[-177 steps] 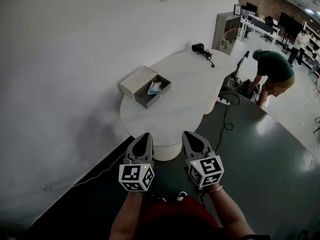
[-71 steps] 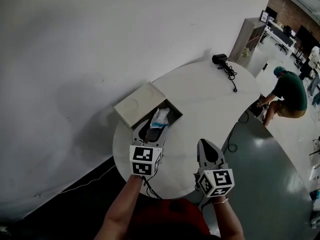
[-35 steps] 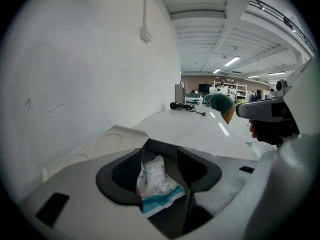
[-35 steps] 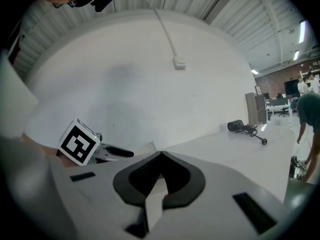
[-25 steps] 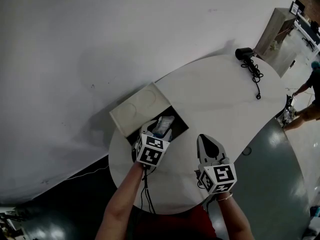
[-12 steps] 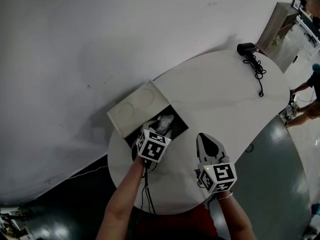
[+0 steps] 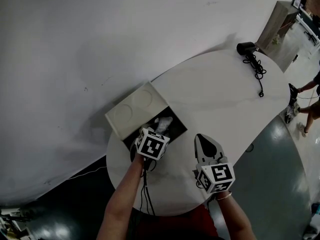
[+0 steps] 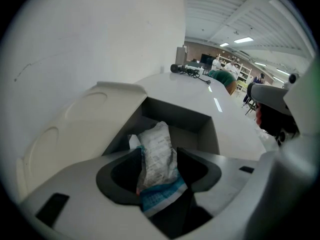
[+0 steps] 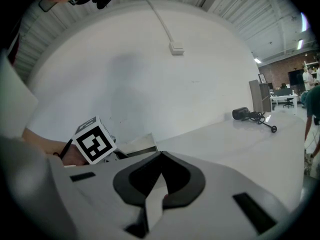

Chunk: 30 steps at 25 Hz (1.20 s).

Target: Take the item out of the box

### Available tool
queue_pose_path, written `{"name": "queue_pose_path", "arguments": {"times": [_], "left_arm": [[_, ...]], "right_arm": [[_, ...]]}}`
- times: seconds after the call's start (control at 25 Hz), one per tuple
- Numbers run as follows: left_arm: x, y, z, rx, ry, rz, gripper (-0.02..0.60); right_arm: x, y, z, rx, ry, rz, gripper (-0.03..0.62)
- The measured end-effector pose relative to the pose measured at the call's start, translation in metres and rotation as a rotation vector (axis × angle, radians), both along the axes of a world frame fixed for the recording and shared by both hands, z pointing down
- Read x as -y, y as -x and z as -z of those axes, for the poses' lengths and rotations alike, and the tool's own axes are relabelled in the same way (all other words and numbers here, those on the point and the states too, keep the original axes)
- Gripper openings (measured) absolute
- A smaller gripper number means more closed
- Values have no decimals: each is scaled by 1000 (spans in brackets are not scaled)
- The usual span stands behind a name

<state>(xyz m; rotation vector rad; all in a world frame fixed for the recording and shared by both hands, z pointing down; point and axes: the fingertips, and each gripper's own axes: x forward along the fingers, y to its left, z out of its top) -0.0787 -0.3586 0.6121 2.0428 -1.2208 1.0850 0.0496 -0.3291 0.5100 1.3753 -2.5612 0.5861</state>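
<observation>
An open grey box [image 7: 131, 113] stands at the left end of the white table [image 7: 220, 99], its lid folded back toward the wall. Inside lies a white packet [image 7: 164, 122] with a blue printed end. My left gripper [image 7: 158, 130] reaches down into the box. In the left gripper view the packet [image 8: 156, 136] stands between the jaws, and the left gripper [image 8: 159, 156] is shut on its lower part. The box's inner wall [image 8: 192, 125] rises behind it. My right gripper [image 7: 202, 138] hovers over the table right of the box; its jaws [image 9: 160, 156] meet with nothing between them.
A black hair dryer [image 7: 245, 48] with a coiled cable lies at the table's far end, also in the right gripper view [image 9: 241, 114]. The white wall runs close behind the box. A person [image 7: 311, 106] stands on the floor at the right edge, beyond the table rim.
My left gripper has stayed in the box and tilted a little, now with the packet in its jaws. The right gripper has hardly moved. The person at the right has shifted.
</observation>
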Motion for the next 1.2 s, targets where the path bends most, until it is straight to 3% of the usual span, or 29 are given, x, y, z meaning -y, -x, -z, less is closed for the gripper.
{"name": "queue_pose_path", "arguments": {"times": [0.2, 0.32, 0.4, 0.52, 0.76, 1.2], "left_arm": [[0, -3, -6, 87, 9, -37, 221], [0, -6, -7, 103, 8, -58, 217], [-1, -7, -7, 108, 4, -70, 184], [-1, -6, -6, 99, -1, -66, 144], [-2, -8, -2, 77, -20, -59, 133], [3, -11, 37, 38, -147, -41, 133]], "right_arm": [[0, -1, -4, 0, 6, -4, 14], [-1, 0, -3, 2, 7, -5, 14], [-2, 1, -2, 4, 5, -4, 14], [-3, 1, -1, 5, 4, -3, 14], [-6, 1, 3, 2, 1, -3, 14], [-8, 1, 16, 1, -23, -4, 14]]}}
